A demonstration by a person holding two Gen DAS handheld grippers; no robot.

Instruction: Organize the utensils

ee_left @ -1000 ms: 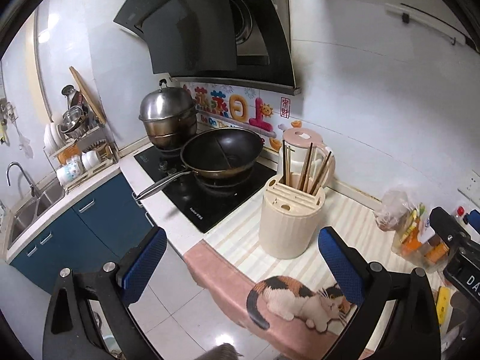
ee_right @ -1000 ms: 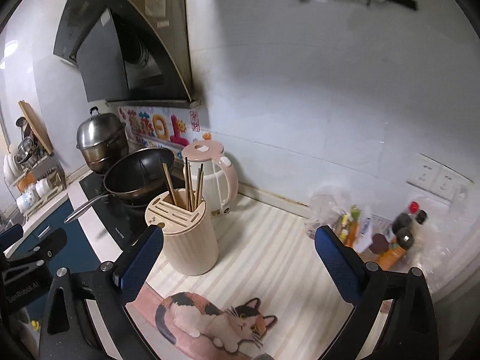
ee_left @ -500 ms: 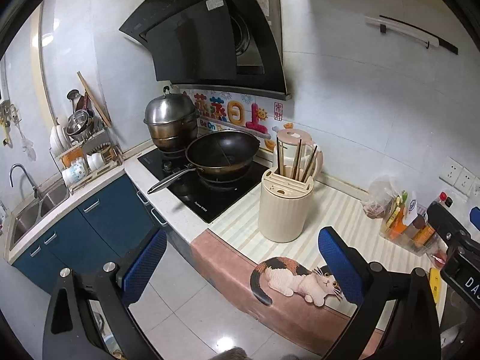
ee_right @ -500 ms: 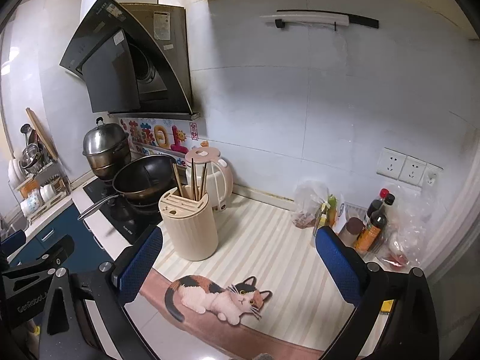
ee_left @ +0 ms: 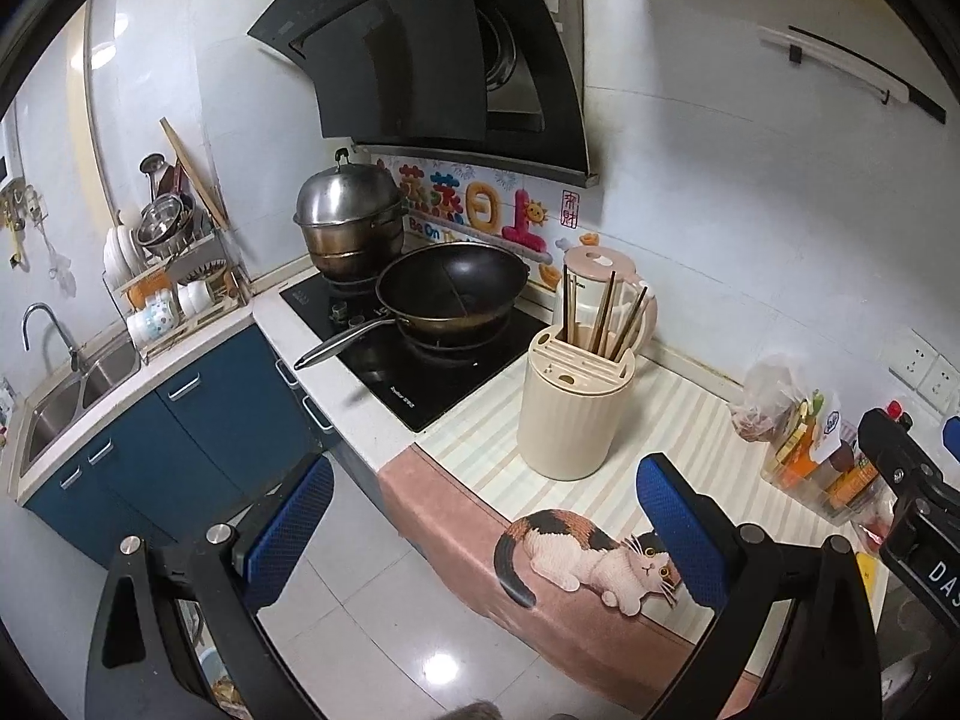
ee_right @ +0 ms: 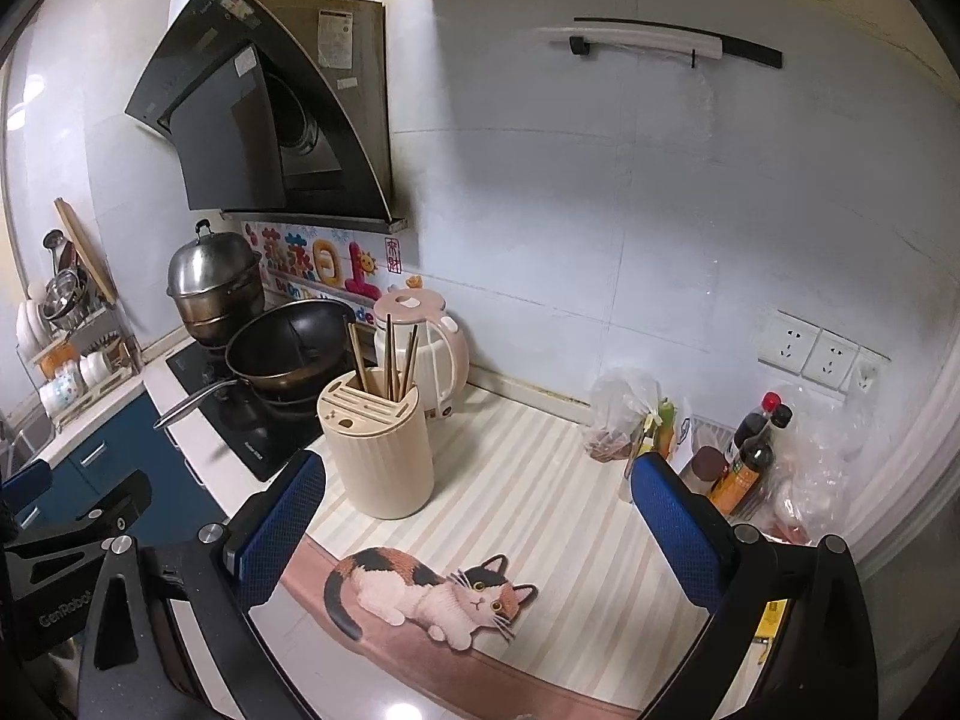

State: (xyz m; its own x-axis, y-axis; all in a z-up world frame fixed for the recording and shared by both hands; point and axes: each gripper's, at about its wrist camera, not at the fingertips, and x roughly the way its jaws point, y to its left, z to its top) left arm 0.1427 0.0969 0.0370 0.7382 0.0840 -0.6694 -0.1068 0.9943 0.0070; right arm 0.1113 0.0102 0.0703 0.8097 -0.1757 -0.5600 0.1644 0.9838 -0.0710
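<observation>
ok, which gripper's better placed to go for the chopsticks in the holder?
Probably right. Both are open and empty, but the right gripper has the utensil holder and chopsticks nearer its fingers. The left gripper sits off the counter edge.

The bright sticker (ee_left: 474,213) on the wall under the black hood (ee_left: 432,54) has big puffy Chinese letters in red, blue and yellow. Below them, blue words start with "Be On", and the wok hides the rest. A small red stamp with Chinese signs sits at the sticker's right end.

In the right wrist view, the other gripper (ee_right: 66,546) at the left edge says "GenRobot" in grey.

In the left wrist view, the black gripper part (ee_left: 918,534) at the right edge shows white letters "DAS", cut off.

The stove (ee_left: 414,360) has small white words on its front edge, too tiny to read.
</observation>
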